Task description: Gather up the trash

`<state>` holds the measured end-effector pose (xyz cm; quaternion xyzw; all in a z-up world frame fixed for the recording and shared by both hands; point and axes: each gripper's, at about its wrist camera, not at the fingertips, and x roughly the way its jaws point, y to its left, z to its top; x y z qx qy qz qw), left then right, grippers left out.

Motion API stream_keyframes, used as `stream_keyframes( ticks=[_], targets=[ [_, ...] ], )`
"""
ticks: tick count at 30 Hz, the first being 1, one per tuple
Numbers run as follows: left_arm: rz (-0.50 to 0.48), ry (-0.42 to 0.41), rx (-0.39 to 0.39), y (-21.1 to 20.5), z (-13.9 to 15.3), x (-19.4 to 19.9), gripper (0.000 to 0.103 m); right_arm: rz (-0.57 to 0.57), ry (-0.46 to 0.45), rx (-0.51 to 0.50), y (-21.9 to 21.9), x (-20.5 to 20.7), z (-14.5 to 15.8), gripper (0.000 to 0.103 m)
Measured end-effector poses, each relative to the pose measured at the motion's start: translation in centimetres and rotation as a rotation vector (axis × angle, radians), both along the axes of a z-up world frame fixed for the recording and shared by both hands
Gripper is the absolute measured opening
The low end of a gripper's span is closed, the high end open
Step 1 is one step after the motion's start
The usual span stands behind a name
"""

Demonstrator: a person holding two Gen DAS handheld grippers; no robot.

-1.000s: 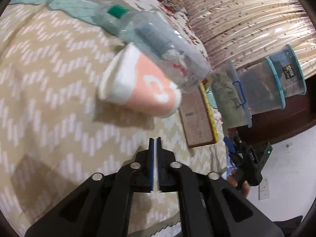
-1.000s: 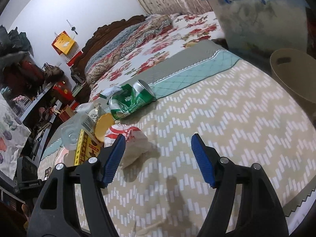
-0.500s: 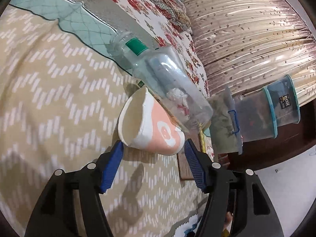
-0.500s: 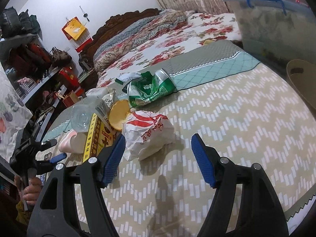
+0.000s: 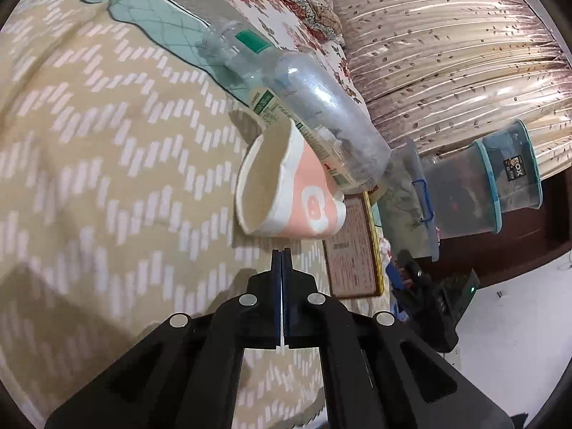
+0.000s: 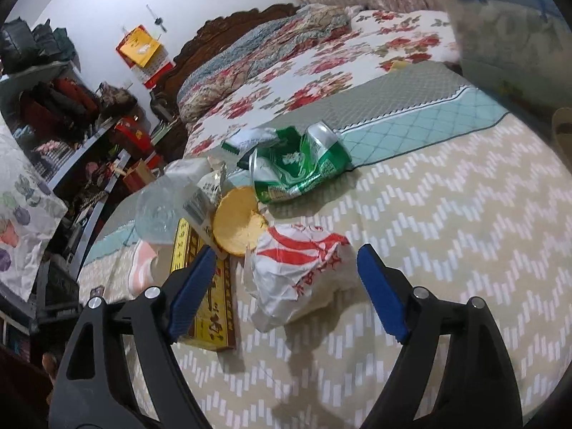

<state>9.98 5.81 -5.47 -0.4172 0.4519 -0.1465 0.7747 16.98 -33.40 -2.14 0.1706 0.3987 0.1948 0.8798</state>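
Trash: pink paper cup [image 5: 304, 200], clear green-labelled bottle [image 5: 314, 114], "BOX"-marked tub [image 5: 514, 168].

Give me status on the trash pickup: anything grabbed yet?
Done: nothing visibly collected. In hand: nothing. The left gripper is shut and empty, just short of the pink paper cup; the right gripper is open around the red-and-white wrapper. Left: the cup, clear plastic bottle, crushed green can, yellow round piece and wrapper all lie on the bed.
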Motion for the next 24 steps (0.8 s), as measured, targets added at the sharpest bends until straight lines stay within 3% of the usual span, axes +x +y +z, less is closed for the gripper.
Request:
stream_keyframes(
  ticks=[2, 4, 6, 7, 8, 10, 14, 19, 21, 24],
  targets=[
    [0.006, 0.0, 0.007, 0.6, 0.0, -0.7, 0.0, -0.031, -0.055, -0.015, 0.0, -0.7, 1.0, 0.079],
    [0.021, 0.004, 0.012, 1.3, 0.0, -1.3, 0.0, -0.012, -0.127, -0.02, 0.6, -1.7, 2.7, 0.069],
    [0.034, 0.001, 0.018, 1.9, 0.0, -1.5, 0.001, 0.084, -0.161, -0.03, 2.4, -2.2, 4.1, 0.049],
    [0.04, 0.001, 0.02, 2.2, 0.0, -1.5, 0.005, 0.14, -0.17, -0.047, 3.7, -2.5, 4.5, 0.045],
    [0.047, 0.002, 0.02, 2.4, -0.1, -1.5, 0.015, 0.199, -0.176, -0.08, 5.4, -2.7, 4.9, 0.038],
    [0.071, 0.005, 0.02, 2.8, 0.1, -1.0, 0.034, 0.326, -0.189, -0.177, 9.7, -3.2, 5.0, 0.035],
    [0.066, -0.031, 0.056, 2.8, 1.2, 0.8, 0.041, 0.485, -0.192, -0.267, 16.8, -2.9, 4.0, 0.028],
    [0.034, -0.067, 0.135, 1.5, 2.4, 3.2, 0.054, 0.481, -0.116, -0.357, 20.3, -0.3, 1.1, 0.024],
    [0.033, -0.067, 0.161, 1.3, 2.5, 3.8, 0.064, 0.473, -0.09, -0.315, 19.6, -0.2, 1.0, 0.024],
    [0.025, -0.06, 0.155, 1.2, 1.9, 4.5, 0.067, 0.464, -0.088, -0.31, 18.5, -0.4, 0.6, 0.024]
  ],
)
